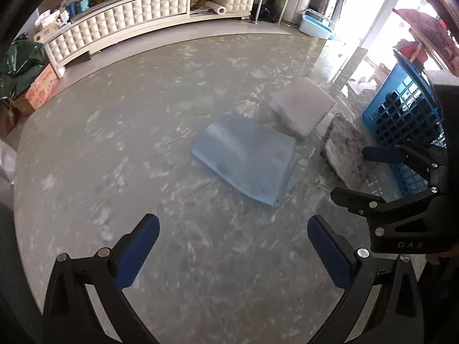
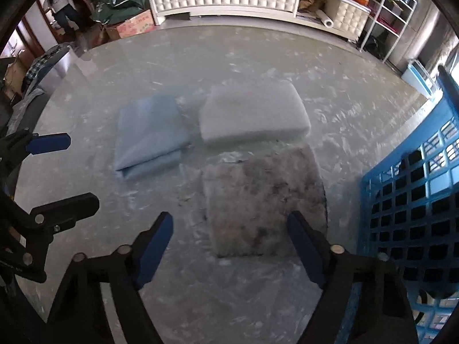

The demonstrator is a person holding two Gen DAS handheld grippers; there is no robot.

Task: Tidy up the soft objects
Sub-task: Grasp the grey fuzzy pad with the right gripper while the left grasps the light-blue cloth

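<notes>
Left wrist view: left claw (image 1: pixel 233 243) spread wide over bare surface (image 1: pixel 100 149), nothing between the blue pads. Folded light-blue cloth (image 1: pixel 246 157) lying flat just beyond the pads, toward the middle of the surface. White foam pad (image 1: pixel 301 106) beyond it, near the far right edge. Grey mottled fluffy pad (image 1: pixel 344 152) to the right, its far side up against a blue lattice basket (image 1: pixel 401 114) at the right edge. Right claw (image 1: pixel 348 172) reaching in from the right, fingers parted over that grey pad, gripping nothing.

Right wrist view: right claw (image 2: pixel 231 246) open, no earlier frame to compare, pads hovering on either side of the near end of the grey mottled fluffy pad (image 2: pixel 258 197), not pressing it as far as can be told. White foam pad (image 2: pixel 252 114) touching its far edge; folded light-blue cloth (image 2: pixel 149 132) just beside, to the left. Blue lattice basket (image 2: pixel 407 200) along the right edge. Left claw (image 2: pixel 68 169) at the left edge, parted and empty.
</notes>
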